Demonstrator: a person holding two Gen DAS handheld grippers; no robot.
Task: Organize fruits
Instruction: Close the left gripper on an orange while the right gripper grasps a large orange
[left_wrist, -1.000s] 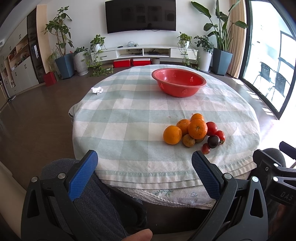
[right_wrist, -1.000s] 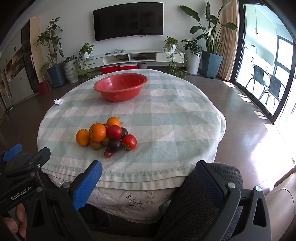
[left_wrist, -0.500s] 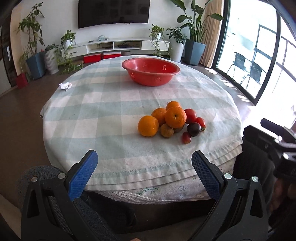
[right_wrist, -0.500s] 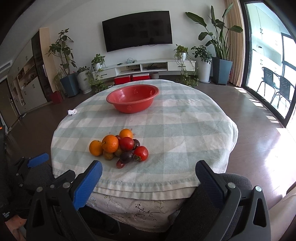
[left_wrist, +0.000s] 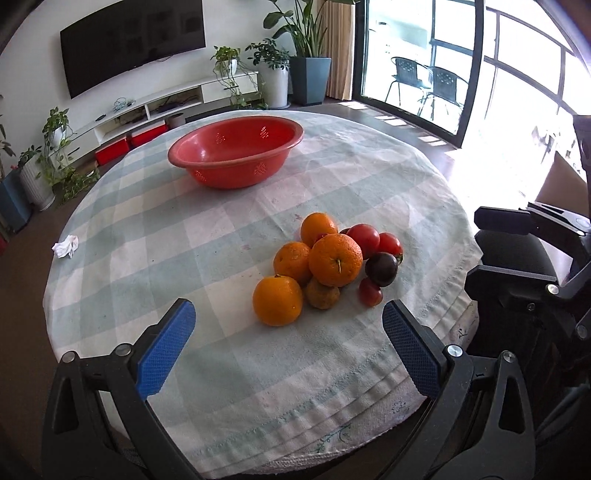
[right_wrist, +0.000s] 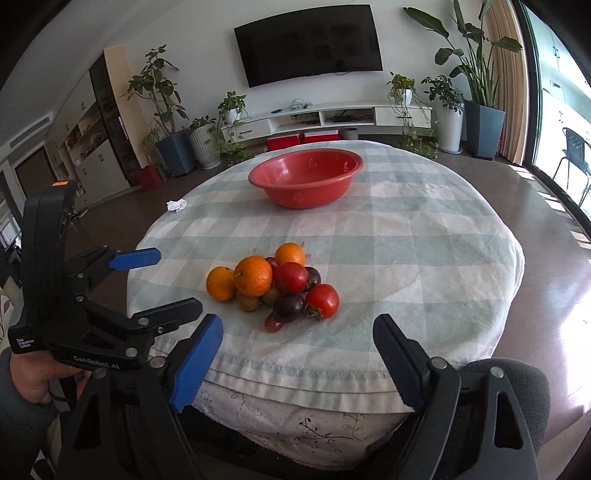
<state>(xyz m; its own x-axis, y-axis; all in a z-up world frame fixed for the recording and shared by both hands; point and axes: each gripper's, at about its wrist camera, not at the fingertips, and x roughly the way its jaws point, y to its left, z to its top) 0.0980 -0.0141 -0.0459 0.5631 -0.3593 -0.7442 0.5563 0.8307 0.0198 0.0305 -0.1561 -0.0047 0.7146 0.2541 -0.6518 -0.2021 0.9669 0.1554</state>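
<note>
Left hand-held gripper (left_wrist: 288, 339) and right hand-held gripper (right_wrist: 297, 354) both spread, empty, near desk (right_wrist: 424, 229) edge. Fruit pile (right_wrist: 273, 288) near side (untouched); red bowl (right_wrist: 306, 177) far. Approach step; next: close on one fruit.

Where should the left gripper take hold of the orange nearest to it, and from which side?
Grip the nearest orange across its round middle, from the near table edge. Its near and left sides are free; other fruit presses on its far right. The left gripper is open.
</note>
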